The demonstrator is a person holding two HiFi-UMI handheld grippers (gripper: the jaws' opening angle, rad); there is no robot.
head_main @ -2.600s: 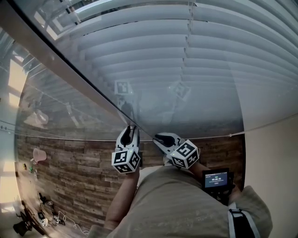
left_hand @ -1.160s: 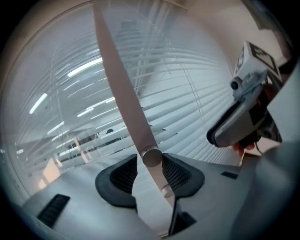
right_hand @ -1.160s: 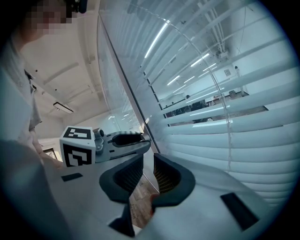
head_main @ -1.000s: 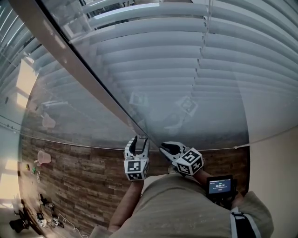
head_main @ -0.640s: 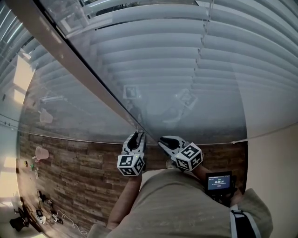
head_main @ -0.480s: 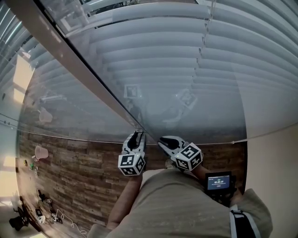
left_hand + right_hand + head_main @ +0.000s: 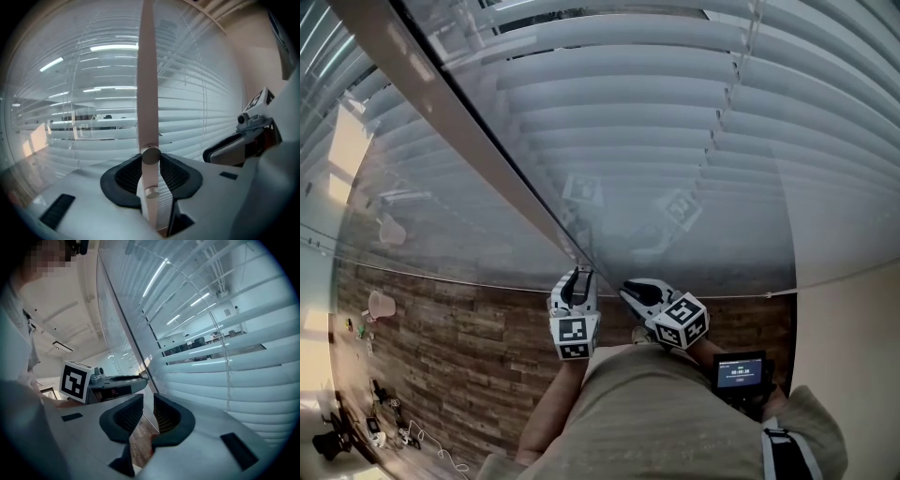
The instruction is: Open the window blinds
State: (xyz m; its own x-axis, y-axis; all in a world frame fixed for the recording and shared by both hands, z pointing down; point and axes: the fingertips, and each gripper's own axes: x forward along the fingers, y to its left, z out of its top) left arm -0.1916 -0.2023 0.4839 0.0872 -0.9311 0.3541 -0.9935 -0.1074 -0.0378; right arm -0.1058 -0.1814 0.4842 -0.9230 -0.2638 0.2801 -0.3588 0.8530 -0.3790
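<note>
Your left gripper (image 7: 578,274) is closing on the one tilt wand (image 7: 146,93), its pads meeting the rod's sides near the lower end. The wand's long axis runs straight up from the jaws toward the top of the window. In the head view it slants up and to the left. Your right gripper (image 7: 144,413) hangs just beside the left, jaws slightly parted and empty, farther from the wand. One set of slatted blinds (image 7: 675,122) fills the window ahead of both grippers.
</note>
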